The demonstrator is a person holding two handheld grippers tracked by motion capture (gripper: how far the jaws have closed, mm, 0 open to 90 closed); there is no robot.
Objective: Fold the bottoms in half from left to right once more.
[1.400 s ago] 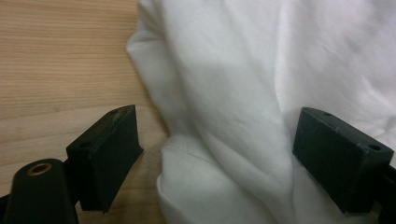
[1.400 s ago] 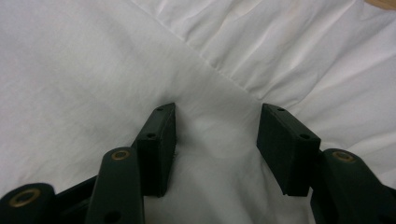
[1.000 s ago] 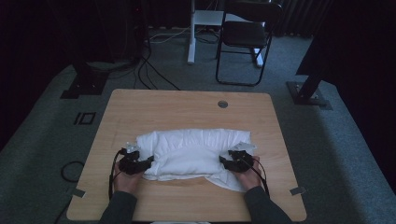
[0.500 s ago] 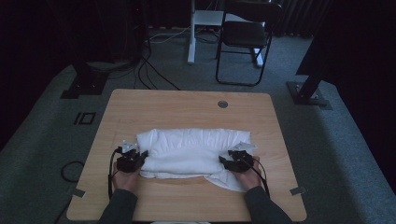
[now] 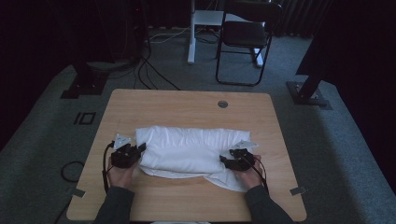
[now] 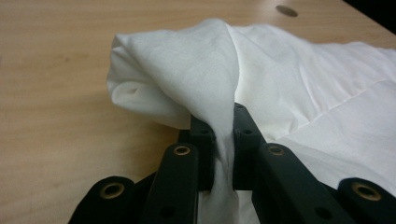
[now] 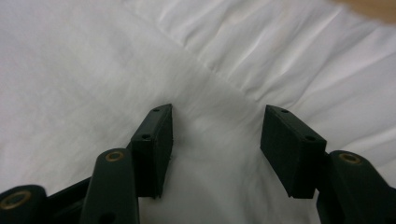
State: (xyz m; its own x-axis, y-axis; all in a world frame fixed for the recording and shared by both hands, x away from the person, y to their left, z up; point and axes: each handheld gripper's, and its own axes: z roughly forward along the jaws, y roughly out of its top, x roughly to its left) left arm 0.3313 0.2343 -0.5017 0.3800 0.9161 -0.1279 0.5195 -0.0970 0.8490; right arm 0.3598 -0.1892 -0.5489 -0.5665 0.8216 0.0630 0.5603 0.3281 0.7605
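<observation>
A white cloth (image 5: 194, 149) lies folded across the middle of the wooden table (image 5: 187, 105). My left gripper (image 5: 135, 150) is at the cloth's left end. In the left gripper view its jaws are shut on a pinched fold of the white cloth (image 6: 196, 70), and the left gripper (image 6: 223, 140) holds that fold a little above the wood. My right gripper (image 5: 227, 161) rests over the cloth's right end. In the right gripper view the right gripper (image 7: 215, 135) stands open, its jaws spread wide over the white cloth (image 7: 116, 65) with nothing between them.
A round cable hole (image 5: 222, 104) sits near the table's far edge. Beyond the table stand a black folding chair (image 5: 245, 37) and a white stand (image 5: 201, 28). Black cables (image 5: 149, 70) and stand bases (image 5: 84, 84) lie on the grey carpet.
My left gripper has carried the cloth's left end inward to the right, narrowing the cloth. The right gripper has stayed at the right end.
</observation>
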